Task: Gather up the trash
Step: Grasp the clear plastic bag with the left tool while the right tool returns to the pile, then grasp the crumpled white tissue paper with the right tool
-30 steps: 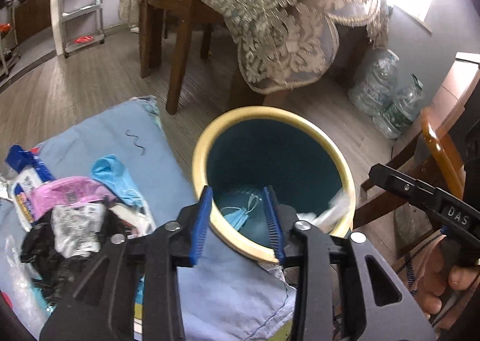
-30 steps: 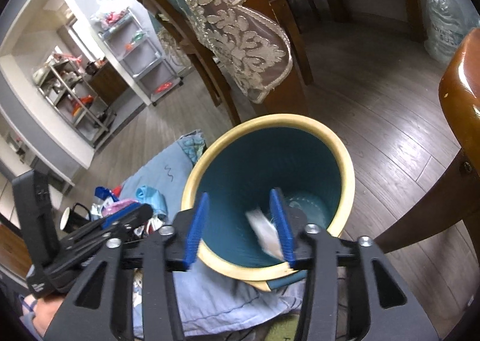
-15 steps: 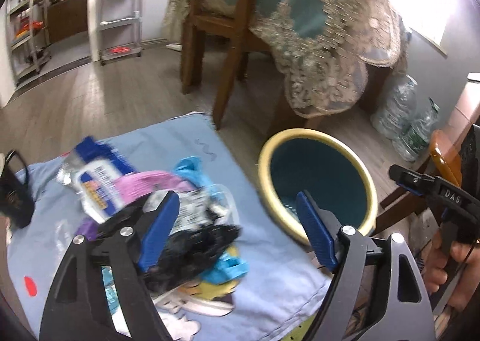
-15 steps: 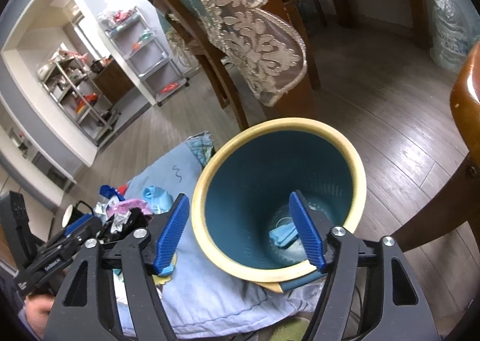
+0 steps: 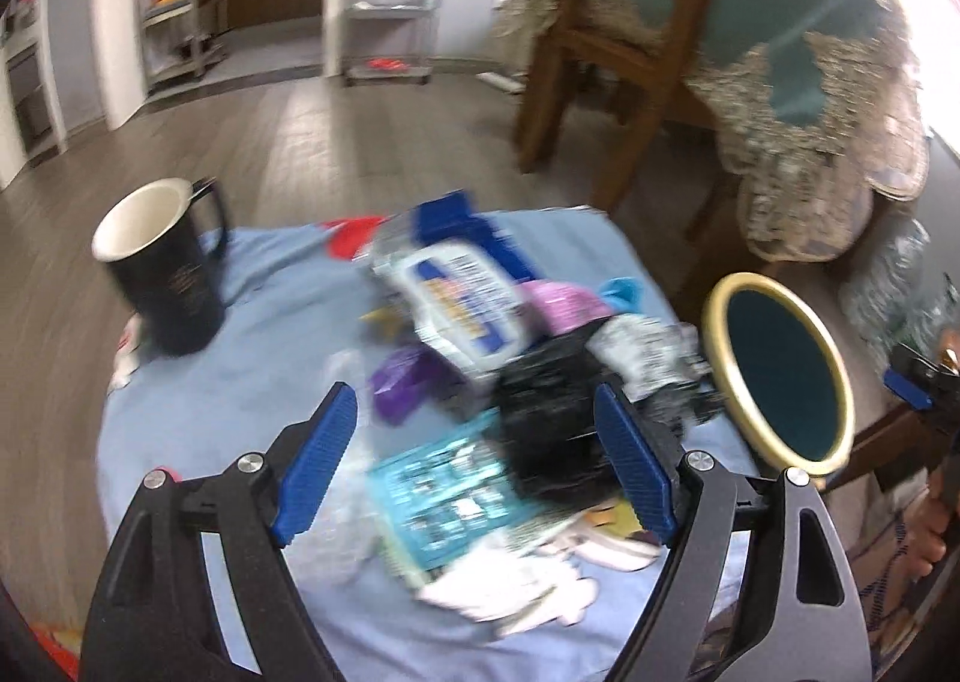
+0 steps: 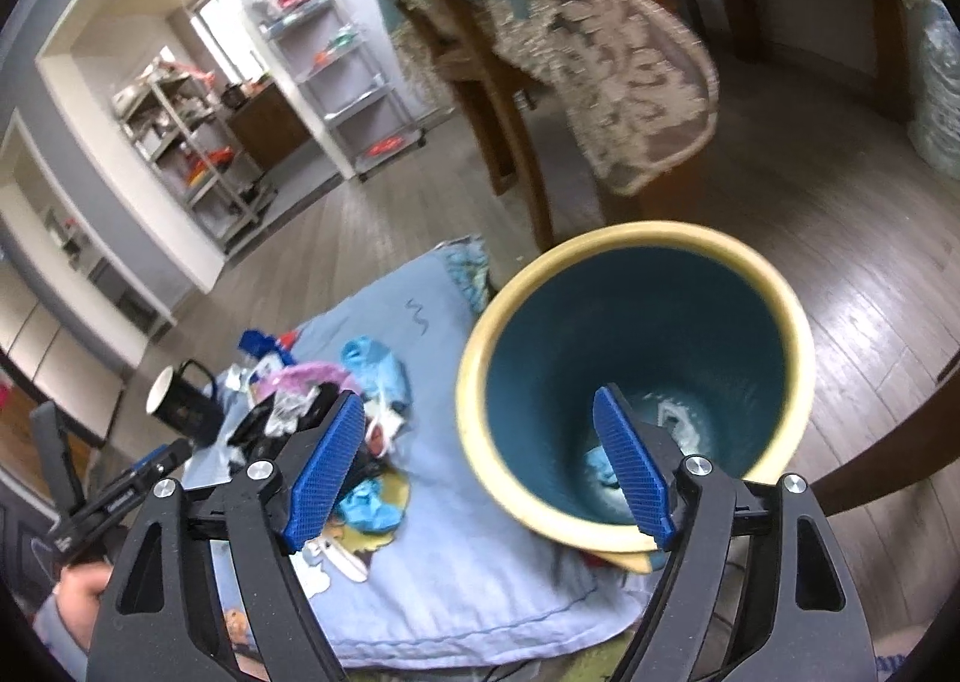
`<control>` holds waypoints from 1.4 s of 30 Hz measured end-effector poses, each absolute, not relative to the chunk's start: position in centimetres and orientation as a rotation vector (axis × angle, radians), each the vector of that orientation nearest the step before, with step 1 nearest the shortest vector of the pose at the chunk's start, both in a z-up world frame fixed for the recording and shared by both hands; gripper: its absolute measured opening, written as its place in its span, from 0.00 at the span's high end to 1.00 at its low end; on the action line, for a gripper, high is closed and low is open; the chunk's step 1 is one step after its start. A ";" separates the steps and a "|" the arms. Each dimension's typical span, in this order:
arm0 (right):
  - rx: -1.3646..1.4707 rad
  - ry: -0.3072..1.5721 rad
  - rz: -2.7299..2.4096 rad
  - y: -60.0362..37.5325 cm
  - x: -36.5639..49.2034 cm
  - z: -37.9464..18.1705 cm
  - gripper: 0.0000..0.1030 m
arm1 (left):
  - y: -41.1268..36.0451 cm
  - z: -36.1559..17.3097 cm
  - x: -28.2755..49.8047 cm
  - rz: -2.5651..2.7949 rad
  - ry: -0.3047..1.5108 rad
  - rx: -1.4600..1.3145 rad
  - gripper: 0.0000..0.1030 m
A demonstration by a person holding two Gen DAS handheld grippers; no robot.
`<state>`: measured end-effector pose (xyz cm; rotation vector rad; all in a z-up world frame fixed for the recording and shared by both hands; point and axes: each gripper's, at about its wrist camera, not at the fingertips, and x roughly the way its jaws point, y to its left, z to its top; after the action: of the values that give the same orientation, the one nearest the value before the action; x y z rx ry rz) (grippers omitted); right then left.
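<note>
A heap of trash lies on a light blue cloth [image 5: 252, 412]: a blue-and-white packet [image 5: 462, 304], a black bag [image 5: 552, 424], a teal printed wrapper [image 5: 444, 496] and a purple piece [image 5: 399, 382]. My left gripper [image 5: 474, 412] hangs open over this heap with nothing between its pads. Right of the cloth stands the bin, teal inside with a yellow rim [image 5: 720, 376]. My right gripper [image 6: 480, 406] hovers at the near left side of the bin's rim [image 6: 480, 442]; its jaws are opening and hold nothing. A blue mask [image 6: 600, 469] and a white scrap [image 6: 672, 418] lie at the bin's bottom.
A black mug [image 5: 168, 286] with a white inside stands on the cloth's left edge. Behind are a wooden chair [image 5: 606, 51] and a table draped in a lace cloth [image 5: 810, 129]. Metal shelves [image 5: 390, 3] line the far wall. Wood flooring surrounds the cloth.
My left gripper swung left from above the bin to above the trash heap and its jaws opened wide. The right jaws opened and the white scrap between them dropped into the bin.
</note>
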<state>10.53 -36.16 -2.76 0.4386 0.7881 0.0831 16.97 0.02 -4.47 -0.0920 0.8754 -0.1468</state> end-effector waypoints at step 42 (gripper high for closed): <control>-0.220 1.119 0.551 -8.8 8.7 -13.2 0.42 | 10.1 -6.7 14.9 0.019 0.940 -0.243 0.84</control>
<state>8.68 -8.82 -13.19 -0.2197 1.1194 0.5512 14.93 10.06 -6.75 -0.2432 0.9402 0.0192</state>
